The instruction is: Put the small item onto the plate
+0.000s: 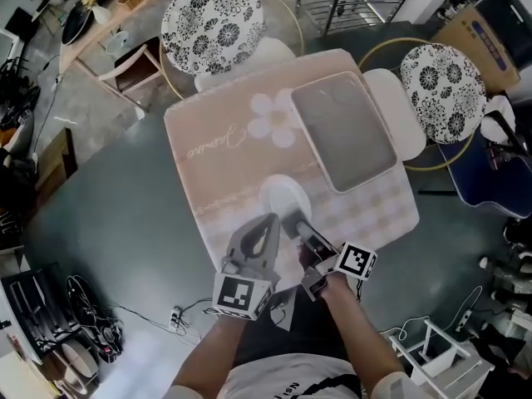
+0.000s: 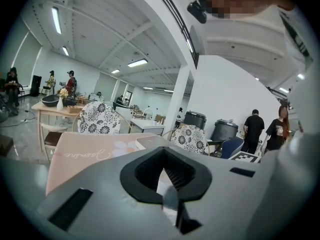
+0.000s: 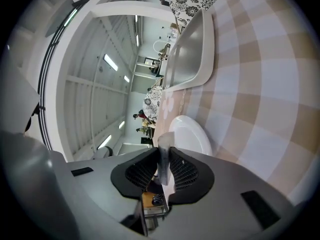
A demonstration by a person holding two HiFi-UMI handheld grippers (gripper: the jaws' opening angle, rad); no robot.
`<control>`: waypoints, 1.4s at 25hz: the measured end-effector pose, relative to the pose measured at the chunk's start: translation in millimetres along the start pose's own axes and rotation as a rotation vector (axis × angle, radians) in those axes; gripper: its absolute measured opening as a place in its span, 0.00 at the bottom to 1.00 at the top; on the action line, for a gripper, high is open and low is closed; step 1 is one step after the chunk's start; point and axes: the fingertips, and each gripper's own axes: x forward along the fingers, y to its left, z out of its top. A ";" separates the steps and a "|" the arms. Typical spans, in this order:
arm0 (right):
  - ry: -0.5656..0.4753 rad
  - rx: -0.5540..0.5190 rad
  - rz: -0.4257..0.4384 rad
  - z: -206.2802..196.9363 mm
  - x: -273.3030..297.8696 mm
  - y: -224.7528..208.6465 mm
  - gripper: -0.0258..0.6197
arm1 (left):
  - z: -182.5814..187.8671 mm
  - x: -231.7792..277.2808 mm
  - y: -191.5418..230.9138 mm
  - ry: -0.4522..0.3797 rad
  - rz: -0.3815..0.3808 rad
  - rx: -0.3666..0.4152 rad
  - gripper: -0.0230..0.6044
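My right tongs (image 1: pixel 296 224) clamp the small item (image 3: pixel 164 160), a thin pale-grey sliver, at the near rim of the white plate (image 1: pixel 285 196) | my left tongs (image 1: pixel 270 221), jaws together, crowd alongside | grey tray (image 1: pixel 345 131) beyond, on the pink placemat (image 1: pixel 208 144).

My head view is evenly lit and soft, with faint shadows on the table (image 1: pixel 125 223). Both gripper views bulge fisheye, black at every corner (heavy vignette). Ceiling strip lights (image 2: pixel 137 63) glow at 11 o'clock in the left one; the near jaws blur.
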 end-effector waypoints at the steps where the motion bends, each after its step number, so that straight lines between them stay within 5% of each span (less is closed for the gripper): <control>1: 0.001 0.029 -0.049 -1.6 -1.2 -8.0 0.17 | -0.5 0.3 0.3 0.000 0.000 -0.001 0.05; 14: 0.010 0.002 -0.088 2.1 29.2 -13.6 0.17 | -1.0 -0.9 15.8 0.004 0.028 -0.025 0.05; 21: 0.071 -0.075 -0.191 3.6 35.0 -4.4 0.35 | 5.1 -0.4 22.3 0.019 0.047 -0.038 0.05; 29: 0.108 -0.182 -0.310 12.9 18.5 8.0 0.37 | 22.7 0.2 14.7 0.032 0.052 -0.050 0.05; 35: 0.084 -0.198 -0.298 24.5 6.9 28.5 0.37 | 34.6 -3.1 6.6 0.049 0.053 -0.044 0.05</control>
